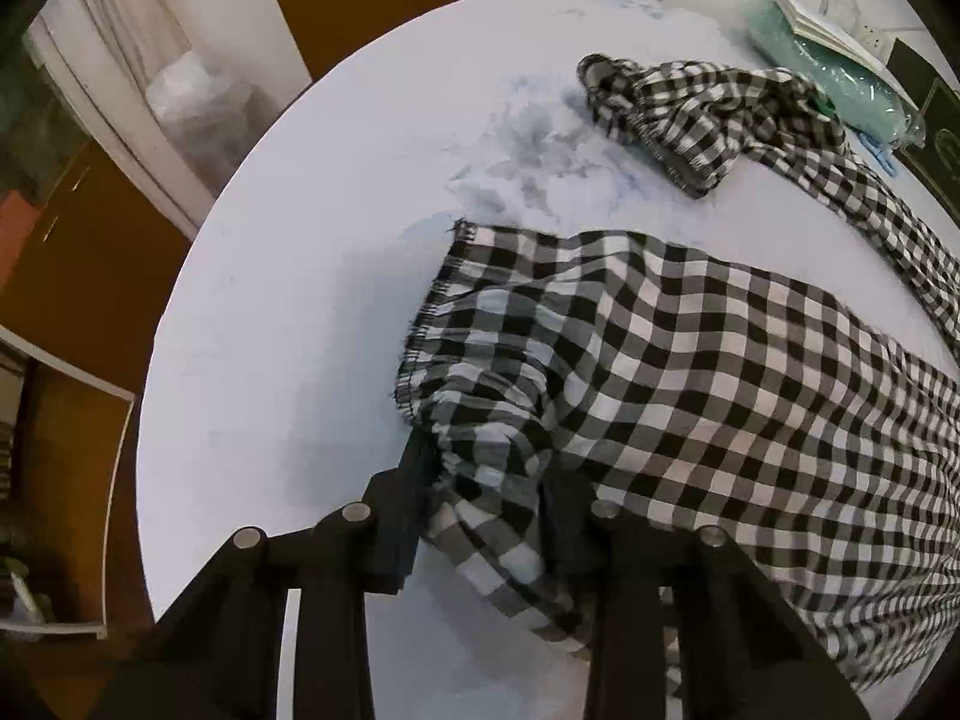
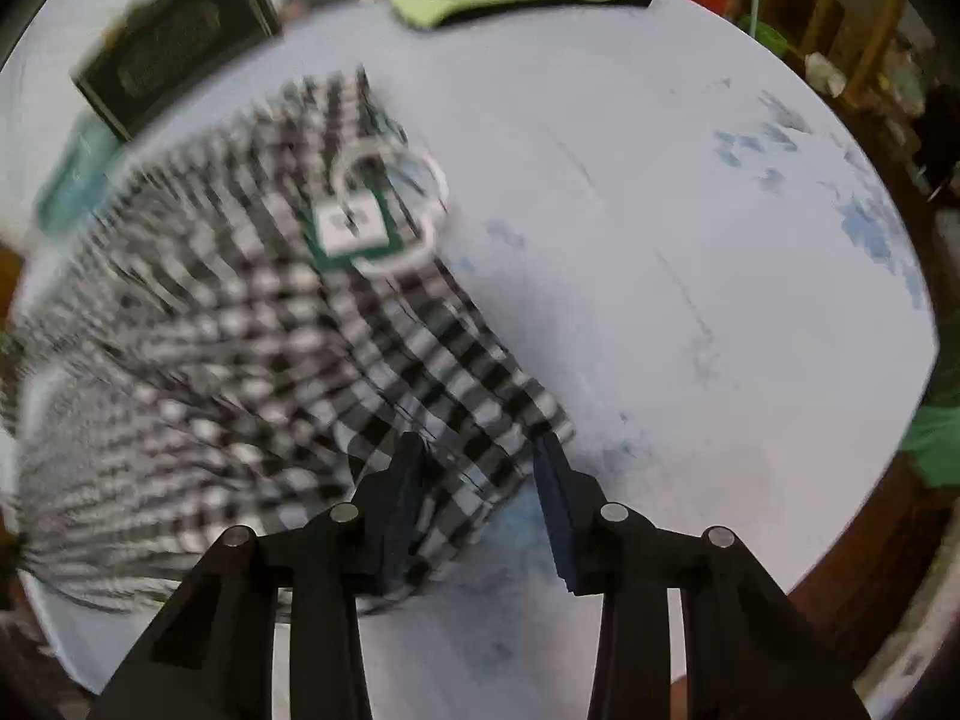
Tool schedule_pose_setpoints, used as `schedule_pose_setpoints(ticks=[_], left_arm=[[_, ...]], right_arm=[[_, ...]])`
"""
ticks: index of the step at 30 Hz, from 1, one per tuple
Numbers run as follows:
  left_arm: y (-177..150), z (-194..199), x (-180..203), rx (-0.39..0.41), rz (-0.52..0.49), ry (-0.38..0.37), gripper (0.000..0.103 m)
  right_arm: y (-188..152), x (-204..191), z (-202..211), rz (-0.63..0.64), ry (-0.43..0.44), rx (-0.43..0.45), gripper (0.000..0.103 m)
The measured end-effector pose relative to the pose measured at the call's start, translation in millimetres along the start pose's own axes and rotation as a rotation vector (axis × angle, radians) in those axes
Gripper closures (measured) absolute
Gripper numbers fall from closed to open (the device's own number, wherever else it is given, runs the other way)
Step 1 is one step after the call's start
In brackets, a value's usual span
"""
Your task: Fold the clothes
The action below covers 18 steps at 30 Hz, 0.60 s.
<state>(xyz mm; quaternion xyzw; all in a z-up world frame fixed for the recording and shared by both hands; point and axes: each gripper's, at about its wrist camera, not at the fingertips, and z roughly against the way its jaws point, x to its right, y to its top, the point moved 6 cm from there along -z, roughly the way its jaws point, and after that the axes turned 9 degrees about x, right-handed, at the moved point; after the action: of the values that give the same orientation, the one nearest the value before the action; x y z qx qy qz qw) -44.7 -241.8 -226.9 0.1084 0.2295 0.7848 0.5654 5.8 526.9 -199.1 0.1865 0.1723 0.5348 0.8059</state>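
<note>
Your left gripper (image 1: 486, 480) has its two black fingers set apart with the gathered, frilled hem of the checked garment (image 1: 690, 372) bunched between them; whether they actually pinch the cloth you cannot tell from here. The garment is thin woven gingham in black, white and grey, lying on the round pale table (image 1: 288, 312) with its long axis running from your fingers toward 3 o'clock. A second gathered end (image 1: 672, 108), crumpled, lies at 1 o'clock.

Your right gripper (image 2: 480, 456) is spread wide, the cloth's corner (image 2: 474, 468) lying between its fingers, blurred. From there the fabric fans out toward 10 o'clock, where the other gripper's white-and-green marker (image 2: 354, 225) sits over it. A dark book (image 2: 174, 42) lies at 11 o'clock.
</note>
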Motion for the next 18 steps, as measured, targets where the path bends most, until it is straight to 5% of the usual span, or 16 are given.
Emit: schedule_pose_setpoints(ticks=[4, 6, 7, 9, 18], left_arm=[[24.7, 28.2, -4.6, 0.061, 0.047, -0.052, 0.057], [47.3, 47.0, 1.6, 0.137, 0.04, -0.094, 0.027], [59.0, 53.7, 8.1, 0.169, 0.029, -0.12, 0.024], [81.3, 57.5, 28.2, 0.21, -0.011, -0.166, 0.024], [129.1, -26.7, 100.5, 0.159, -0.141, -0.148, 0.024]], right_arm=[[3.5, -6.7, -7.7, 0.04, -0.042, -0.02, 0.05], [17.8, -12.3, 2.4, 0.049, -0.036, 0.022, 0.043], [27.7, -16.7, 9.1, 0.047, -0.012, 0.051, 0.03], [47.9, -28.7, 17.9, 0.046, 0.045, 0.099, 0.015], [115.6, -88.2, -10.1, 0.06, 0.154, 0.134, 0.014]])
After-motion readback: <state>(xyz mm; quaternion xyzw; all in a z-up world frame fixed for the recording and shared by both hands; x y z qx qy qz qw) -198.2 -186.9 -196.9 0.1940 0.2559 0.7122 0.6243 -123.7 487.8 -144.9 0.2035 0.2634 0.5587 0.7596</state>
